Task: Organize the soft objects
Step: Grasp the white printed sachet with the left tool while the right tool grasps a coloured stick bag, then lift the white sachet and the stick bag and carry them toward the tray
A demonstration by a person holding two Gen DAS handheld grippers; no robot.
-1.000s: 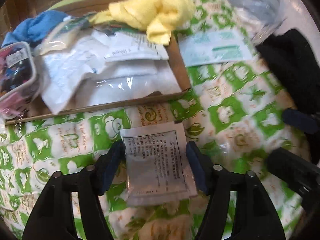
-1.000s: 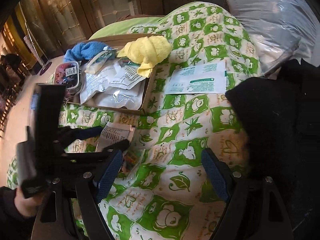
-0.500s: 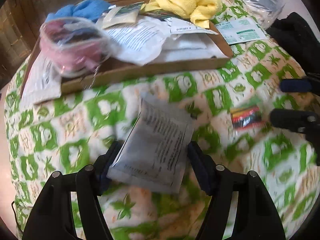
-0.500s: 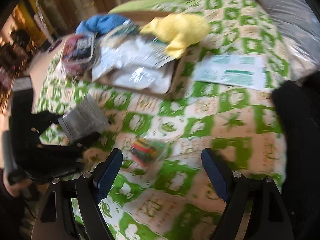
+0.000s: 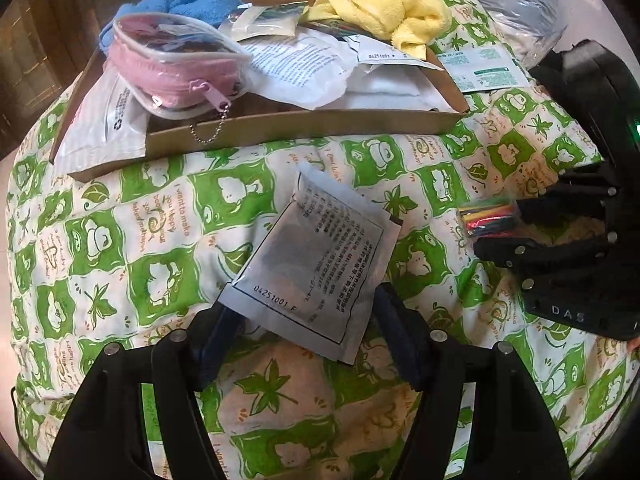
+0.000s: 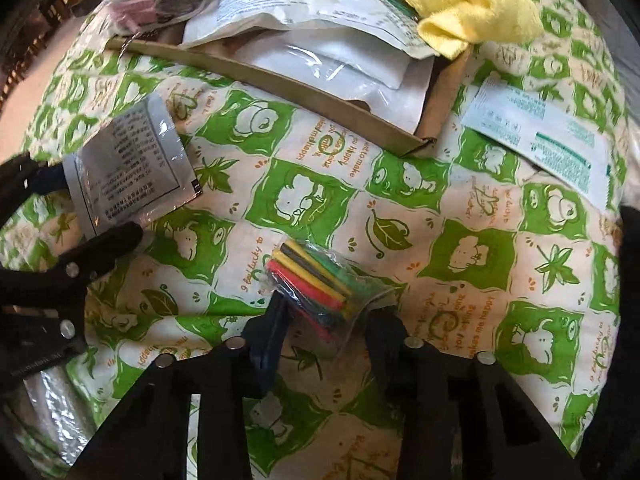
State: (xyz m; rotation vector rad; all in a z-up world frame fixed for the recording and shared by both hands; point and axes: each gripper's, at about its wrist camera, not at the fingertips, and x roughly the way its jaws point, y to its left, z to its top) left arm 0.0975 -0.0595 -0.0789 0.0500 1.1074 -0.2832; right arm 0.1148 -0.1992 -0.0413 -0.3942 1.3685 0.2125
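Note:
My left gripper [image 5: 308, 320] holds a silver printed sachet [image 5: 316, 264] by its sides, tilted, above the green-and-white patterned cloth [image 5: 120, 240]; the sachet also shows in the right wrist view [image 6: 128, 168]. My right gripper [image 6: 324, 320] has its jaws either side of a clear bag of coloured tubes [image 6: 316, 280], which lies on the cloth; the bag also shows in the left wrist view [image 5: 486, 220]. A shallow cardboard tray [image 5: 304, 126] behind holds a pink zip pouch [image 5: 176, 72], white packets, a blue cloth [image 5: 188, 0] and a yellow cloth [image 5: 384, 10].
A white and green flat packet [image 6: 548, 148] lies on the cloth to the right of the tray. A clear plastic bag [image 5: 516, 4] sits at the far right. Something black [image 6: 628, 320] borders the right edge.
The left gripper has lifted the sachet off the cloth and drawn back and left. The right gripper has come down and narrowed its jaws around the bag of coloured tubes that the sachet had hidden.

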